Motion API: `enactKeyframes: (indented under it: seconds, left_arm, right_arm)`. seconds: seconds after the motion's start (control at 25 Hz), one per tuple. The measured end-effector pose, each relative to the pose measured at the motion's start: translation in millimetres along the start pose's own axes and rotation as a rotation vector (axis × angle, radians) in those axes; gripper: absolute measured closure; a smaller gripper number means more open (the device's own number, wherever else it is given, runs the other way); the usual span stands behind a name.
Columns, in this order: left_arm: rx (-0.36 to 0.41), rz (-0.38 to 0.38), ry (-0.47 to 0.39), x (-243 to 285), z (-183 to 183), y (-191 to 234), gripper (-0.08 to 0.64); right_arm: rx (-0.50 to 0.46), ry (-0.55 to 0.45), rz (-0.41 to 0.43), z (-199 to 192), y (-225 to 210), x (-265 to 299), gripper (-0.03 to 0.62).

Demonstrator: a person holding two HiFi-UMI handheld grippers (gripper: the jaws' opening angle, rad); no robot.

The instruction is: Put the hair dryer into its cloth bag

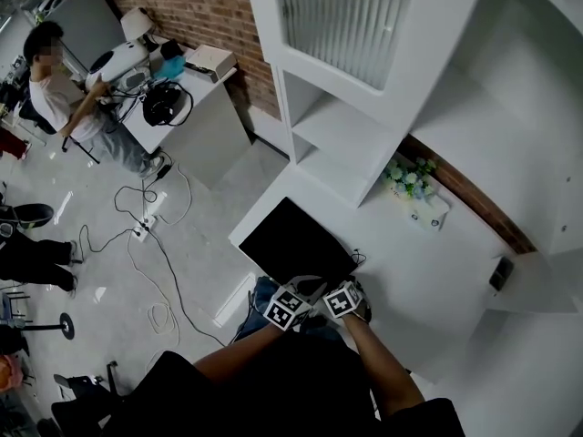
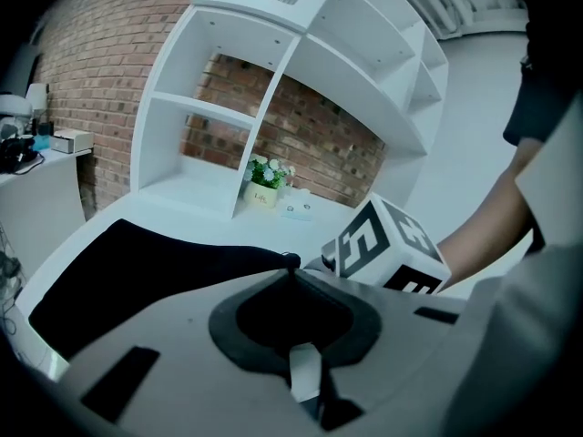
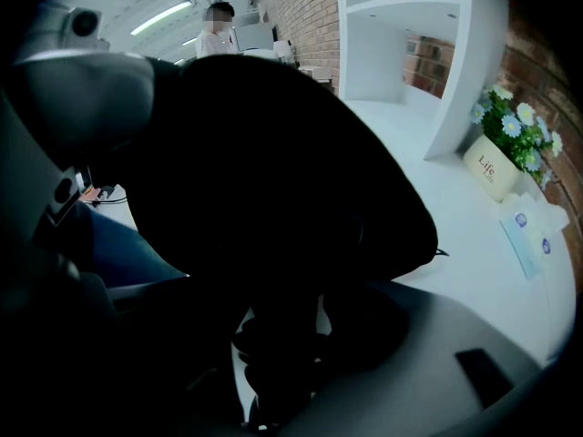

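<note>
The black cloth bag (image 1: 293, 242) lies flat on the white table (image 1: 428, 280), its near edge toward me. My left gripper (image 1: 302, 289) is shut on that edge; in the left gripper view the pinched cloth (image 2: 291, 263) bunches at the jaw tips while the bag (image 2: 137, 276) spreads to the left. My right gripper (image 1: 333, 288) sits close beside it, pointing steeply down at the bag's mouth. In the right gripper view the bag (image 3: 273, 171) fills the frame, and a dark ribbed part of the hair dryer (image 3: 273, 335) stands between the wide-set jaws. The rest of the dryer is hidden in the cloth.
A white shelf unit (image 1: 346, 107) stands behind the table against a brick wall. A small flower pot (image 1: 410, 182) and a light packet (image 3: 533, 235) sit to the right, a small dark device (image 1: 500, 273) further right. A person (image 1: 55, 89) stands by a far desk; cables (image 1: 150, 235) cross the floor.
</note>
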State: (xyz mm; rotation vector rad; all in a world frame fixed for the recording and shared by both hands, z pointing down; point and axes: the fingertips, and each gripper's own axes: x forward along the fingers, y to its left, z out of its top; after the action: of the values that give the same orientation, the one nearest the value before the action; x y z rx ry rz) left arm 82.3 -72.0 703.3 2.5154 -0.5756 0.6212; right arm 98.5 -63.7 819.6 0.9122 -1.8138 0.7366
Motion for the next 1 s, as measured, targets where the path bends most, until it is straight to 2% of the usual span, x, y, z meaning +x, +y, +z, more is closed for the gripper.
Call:
enactKeyframes:
  seconds: [0.12,0.24,0.48,0.6,0.72,0.84,1.0]
  left_arm:
    - [0.015,0.001,0.011,3.1,-2.5,-1.1,0.526]
    - [0.0,-0.003,0.012,5.5,-3.5,-0.8,0.526]
    - [-0.017,-0.002,0.009,10.6,-3.6,0.7,0.526]
    - [-0.019,-0.002,0.009,12.8,-3.0,0.5,0.526]
    - [-0.017,-0.002,0.009,13.7,-3.1,-0.8,0.526]
    - [-0.015,0.0,0.01,13.9,-3.6,-2.4,0.526]
    - [-0.021,0.007,0.009,13.9,-5.7,-4.7,0.526]
  right_arm:
    - [0.003,-0.034,0.009,-1.8,0.1,-3.3,0.326]
    - [0.018,-0.083,0.049,-1.3,3.2,-12.6,0.271]
    - [0.013,-0.135,0.083,-10.0,1.7,-37.5,0.267]
    - [0.066,-0.153,0.088,-25.7,-0.4,-47.1,0.267]
    - [0.123,-0.149,0.092,-42.7,-0.4,-54.9,0.267]
    - [0.115,-0.129,0.084,-57.3,-0.4,-53.7,0.269]
    - [0.107,-0.085,0.081,-73.1,-0.4,-41.9,0.311]
